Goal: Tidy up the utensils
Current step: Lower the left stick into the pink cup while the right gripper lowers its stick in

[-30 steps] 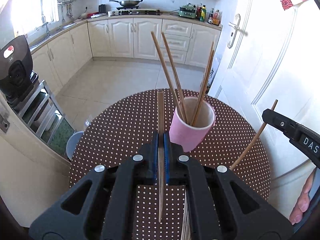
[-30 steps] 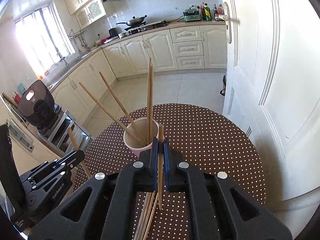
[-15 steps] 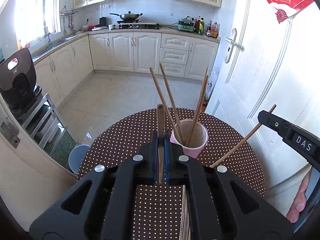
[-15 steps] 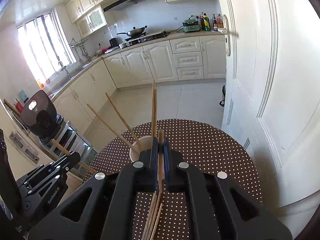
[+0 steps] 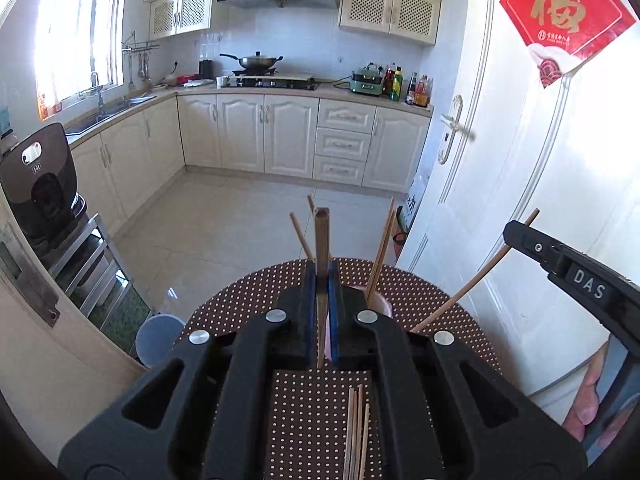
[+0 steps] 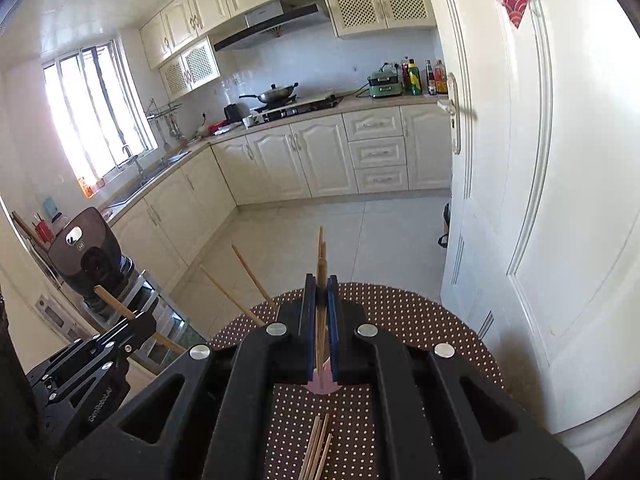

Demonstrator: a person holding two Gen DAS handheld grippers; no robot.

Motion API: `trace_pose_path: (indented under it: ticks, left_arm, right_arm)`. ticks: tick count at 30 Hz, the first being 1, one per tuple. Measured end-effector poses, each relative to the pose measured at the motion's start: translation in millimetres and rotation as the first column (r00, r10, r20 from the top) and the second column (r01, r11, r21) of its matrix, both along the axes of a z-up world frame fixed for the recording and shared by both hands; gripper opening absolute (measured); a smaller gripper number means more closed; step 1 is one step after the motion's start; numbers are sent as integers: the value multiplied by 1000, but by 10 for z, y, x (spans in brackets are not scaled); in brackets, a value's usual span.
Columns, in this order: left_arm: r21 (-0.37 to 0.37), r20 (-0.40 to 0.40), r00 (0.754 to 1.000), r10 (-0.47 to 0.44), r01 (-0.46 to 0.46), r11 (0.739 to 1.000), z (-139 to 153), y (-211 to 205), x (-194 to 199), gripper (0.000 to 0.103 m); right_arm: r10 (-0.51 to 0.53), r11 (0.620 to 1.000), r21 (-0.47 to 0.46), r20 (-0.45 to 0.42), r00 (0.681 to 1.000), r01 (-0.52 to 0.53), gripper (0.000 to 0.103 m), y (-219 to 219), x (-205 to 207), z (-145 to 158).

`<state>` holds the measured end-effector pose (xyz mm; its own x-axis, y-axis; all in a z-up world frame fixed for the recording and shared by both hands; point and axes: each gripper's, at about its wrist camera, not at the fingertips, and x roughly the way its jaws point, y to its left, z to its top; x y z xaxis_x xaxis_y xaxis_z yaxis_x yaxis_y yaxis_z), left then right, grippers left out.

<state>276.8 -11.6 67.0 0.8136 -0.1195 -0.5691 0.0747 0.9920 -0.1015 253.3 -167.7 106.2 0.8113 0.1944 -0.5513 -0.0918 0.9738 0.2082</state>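
You are working in a bright kitchen with cream cabinets, over a round table (image 5: pixel 248 300) covered in a brown cloth with white dots.

Your left gripper (image 5: pixel 321 280) has its blue-padded jaws clamped together on 1 chopstick (image 5: pixel 322 240), which stands nearly upright between the pads, its squared top poking above the fingertips and its lower end showing below them. Just behind that gripper sits the pink cup (image 5: pixel 378 304), mostly hidden by the black fingers; several chopsticks (image 5: pixel 382 248) lean out of it at different angles. On the cloth under the gripper body lies a small bundle of loose chopsticks (image 5: pixel 356 432), side by side and pointing toward the cup.

Your right gripper (image 6: pixel 320 292) is likewise closed tight on a single chopstick (image 6: pixel 321 280), held close to vertical. From the right wrist view the cup (image 6: pixel 322 384) shows only as a pink sliver under the jaws, with more sticks fanning out to the left. The loose bundle (image 6: pixel 318 444) lies on the table below.

In the left wrist view the right gripper (image 5: pixel 516 232) enters from the right edge, its chopstick (image 5: pixel 472 284) slanting down toward the table, and a hand (image 5: pixel 588 400) shows at the lower right.

Farther out, a white door (image 5: pixel 520 160) with a red paper decoration (image 5: pixel 560 20) stands to the right, a wok (image 5: pixel 254 62) sits on the stove, and a dark appliance (image 5: pixel 44 188) rests on a metal rack at left.
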Motion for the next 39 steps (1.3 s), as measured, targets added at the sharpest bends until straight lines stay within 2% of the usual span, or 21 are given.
trace_pose_path:
  ticks: [9,17,27,32,39]
  left_arm:
    - [-39,64,998,4,-2,999,334,-36,-6,6]
    - [-92,97,994,40,-31,995,366,-85,122,6]
    - [-114,-12,998,55,-56,992,-97,-100,530,6]
    - [-158,-59,997,41,-50,986,-134,-27,652,6]
    - [-145,76,996,56,-45,988,328,21,443,6]
  right_arm:
    - [-12,1000,4,61,998,12,4,-23,48,248]
    - [-13,1000,12,41,999,13,4,-28,253,154]
    - [13,1000,15,-40,999,-12,4,18,570,-223]
    - [20,999,33,-74,997,-17,4,5,678,-309]
    - [0,999,40,-48,999,2,4,-64,692,-136]
